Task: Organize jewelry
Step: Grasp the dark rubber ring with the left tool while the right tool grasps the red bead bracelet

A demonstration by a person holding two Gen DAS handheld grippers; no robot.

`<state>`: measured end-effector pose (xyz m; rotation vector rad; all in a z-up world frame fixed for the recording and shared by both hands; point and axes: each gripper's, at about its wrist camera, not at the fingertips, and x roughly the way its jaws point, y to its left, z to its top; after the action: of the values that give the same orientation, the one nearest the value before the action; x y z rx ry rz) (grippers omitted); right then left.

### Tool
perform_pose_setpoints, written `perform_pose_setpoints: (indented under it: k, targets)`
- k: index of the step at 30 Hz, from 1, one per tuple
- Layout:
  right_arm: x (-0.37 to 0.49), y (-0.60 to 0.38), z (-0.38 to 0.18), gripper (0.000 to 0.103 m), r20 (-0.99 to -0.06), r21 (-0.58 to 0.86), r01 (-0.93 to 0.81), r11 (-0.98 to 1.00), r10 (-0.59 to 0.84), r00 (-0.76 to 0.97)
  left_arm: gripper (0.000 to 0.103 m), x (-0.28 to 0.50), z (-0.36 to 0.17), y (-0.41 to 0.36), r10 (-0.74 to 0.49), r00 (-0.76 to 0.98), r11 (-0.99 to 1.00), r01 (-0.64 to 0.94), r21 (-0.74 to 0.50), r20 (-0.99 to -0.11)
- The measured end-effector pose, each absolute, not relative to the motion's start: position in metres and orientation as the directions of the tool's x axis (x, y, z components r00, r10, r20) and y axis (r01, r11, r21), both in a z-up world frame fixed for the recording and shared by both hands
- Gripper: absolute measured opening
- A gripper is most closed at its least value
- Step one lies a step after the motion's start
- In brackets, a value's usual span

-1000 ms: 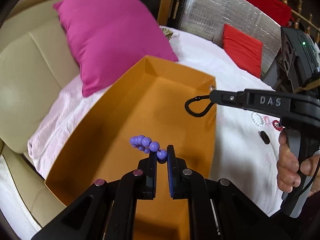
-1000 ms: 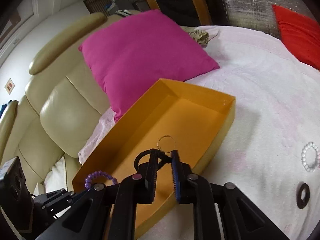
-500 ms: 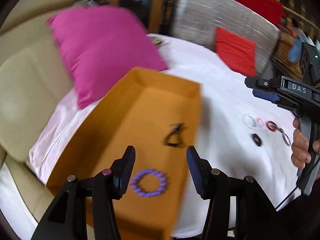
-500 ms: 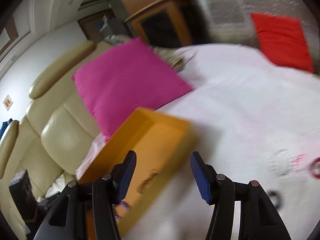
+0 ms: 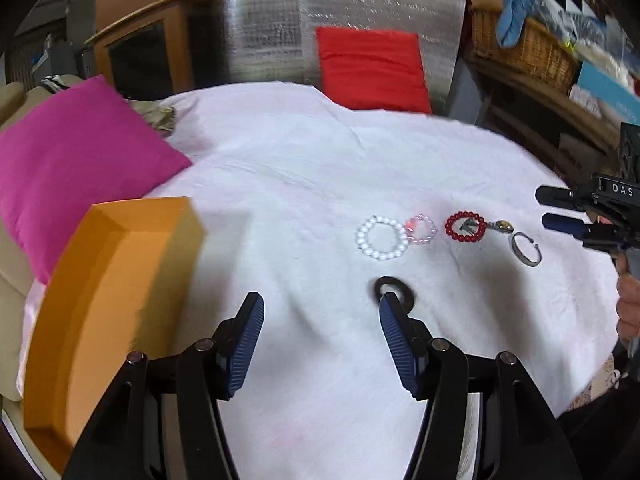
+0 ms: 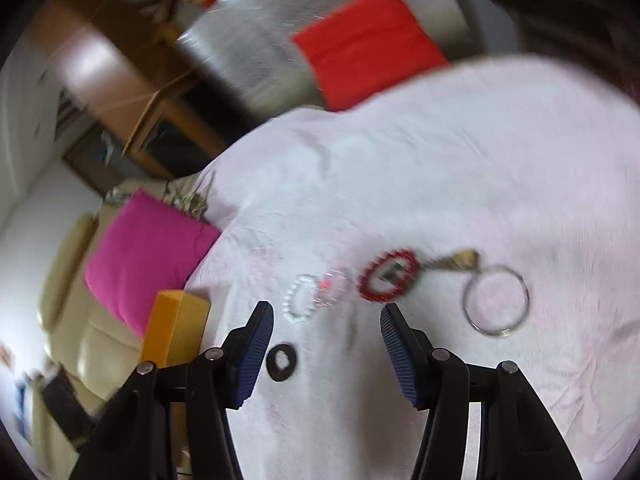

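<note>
White-bead bracelet (image 5: 382, 238) flat on blanket (image 5: 304, 184) — row running toward silver bangle (image 5: 525, 249).

Your white cover (image 5: 360, 168) is soft matt cloth, faintly fuzzy; the orange box (image 5: 112, 280) looks like matt card. Your white bead bracelet (image 5: 382, 238) and red bead bracelet (image 5: 465, 227) are glossy, the open bangle (image 5: 526, 249) dull metal, the black ring (image 5: 394, 290) matt. Your hand-held gripper (image 5: 322, 338) has ribbed blue pads (image 5: 246, 344) on black plastic; the pink pillow (image 5: 76, 160) is matt fabric.
</note>
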<state>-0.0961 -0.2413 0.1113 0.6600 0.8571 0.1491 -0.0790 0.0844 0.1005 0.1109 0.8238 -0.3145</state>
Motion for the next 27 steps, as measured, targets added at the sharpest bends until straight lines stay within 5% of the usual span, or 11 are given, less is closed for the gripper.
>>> perform_pose_setpoints:
  k: [4, 8, 19, 27]
  targets:
    - [-0.074, -0.253, 0.078, 0.041, -0.671, 0.638, 0.217, 0.739, 0.395, 0.627, 0.061, -0.067, 0.078, 0.055, -0.240, 0.616, 0.941, 0.337, -0.024, -0.751]
    - [-0.054, -0.259, 0.056, 0.041, -0.702, 0.634, 0.302, 0.712, 0.366, 0.611, 0.052, -0.051, 0.054, 0.049, -0.329, 0.555, 0.923, 0.361, -0.135, -0.764]
    - [-0.015, -0.260, 0.028, 0.040, -0.738, 0.602, 0.372, 0.707, 0.314, 0.597, 0.052, -0.042, 0.038, 0.038, -0.449, 0.456, 0.869, 0.421, -0.259, -0.768]
    - [-0.013, -0.254, 0.030, 0.019, -0.770, 0.544, 0.396, 0.740, 0.253, 0.586, 0.052, -0.034, 0.024, 0.025, -0.420, 0.428, 0.875, 0.425, -0.232, -0.800]
